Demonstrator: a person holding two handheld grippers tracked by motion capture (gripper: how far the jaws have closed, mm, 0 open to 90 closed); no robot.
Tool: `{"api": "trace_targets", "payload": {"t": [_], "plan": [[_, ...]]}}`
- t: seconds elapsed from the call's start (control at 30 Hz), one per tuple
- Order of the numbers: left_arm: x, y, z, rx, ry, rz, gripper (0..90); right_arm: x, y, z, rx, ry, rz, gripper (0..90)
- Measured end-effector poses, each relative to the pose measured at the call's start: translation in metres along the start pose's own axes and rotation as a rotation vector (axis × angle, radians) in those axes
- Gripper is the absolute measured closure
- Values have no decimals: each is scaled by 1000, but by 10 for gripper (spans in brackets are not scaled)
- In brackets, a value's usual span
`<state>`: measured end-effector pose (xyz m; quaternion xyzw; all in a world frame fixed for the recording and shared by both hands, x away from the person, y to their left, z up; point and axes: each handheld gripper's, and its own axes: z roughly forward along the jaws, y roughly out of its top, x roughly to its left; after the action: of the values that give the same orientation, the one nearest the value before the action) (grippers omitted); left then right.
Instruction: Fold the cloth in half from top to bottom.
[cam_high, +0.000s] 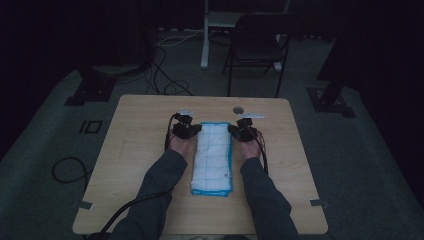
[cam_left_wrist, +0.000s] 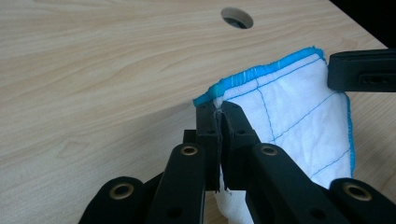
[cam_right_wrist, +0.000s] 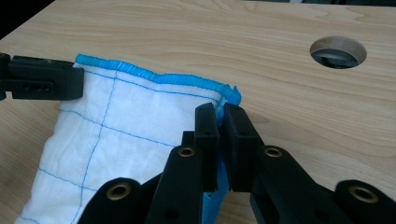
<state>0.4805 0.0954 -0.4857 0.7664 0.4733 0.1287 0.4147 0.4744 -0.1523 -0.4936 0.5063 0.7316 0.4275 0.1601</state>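
Observation:
A white quilted cloth with a blue hem lies folded lengthwise in the middle of the wooden table. My left gripper is shut on its far left corner, and my right gripper is shut on its far right corner. In the left gripper view the jaws pinch the cloth edge at my left gripper, with the other gripper's jaw at the right. Seen from the right gripper view, my right gripper clamps the cloth corner, whose far end is lifted off the table.
A round cable hole sits in the table just beyond the right gripper; it also appears as the hole and the hole. A dark chair and floor cables lie beyond the table.

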Motion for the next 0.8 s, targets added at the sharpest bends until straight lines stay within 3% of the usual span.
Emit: {"api": "trace_targets", "payload": {"t": [0.4, 0.6, 0.8], "plan": [[-2, 10, -10, -53, -36, -20, 876, 4, 9, -15, -51, -18, -50, 858], [-2, 6, -16, -62, -50, -20, 876, 12, 6, -24, -56, -17, -97, 859], [-4, -1, -25, -88, -58, -23, 875, 18, -1, -35, -86, 5, -98, 859]]}}
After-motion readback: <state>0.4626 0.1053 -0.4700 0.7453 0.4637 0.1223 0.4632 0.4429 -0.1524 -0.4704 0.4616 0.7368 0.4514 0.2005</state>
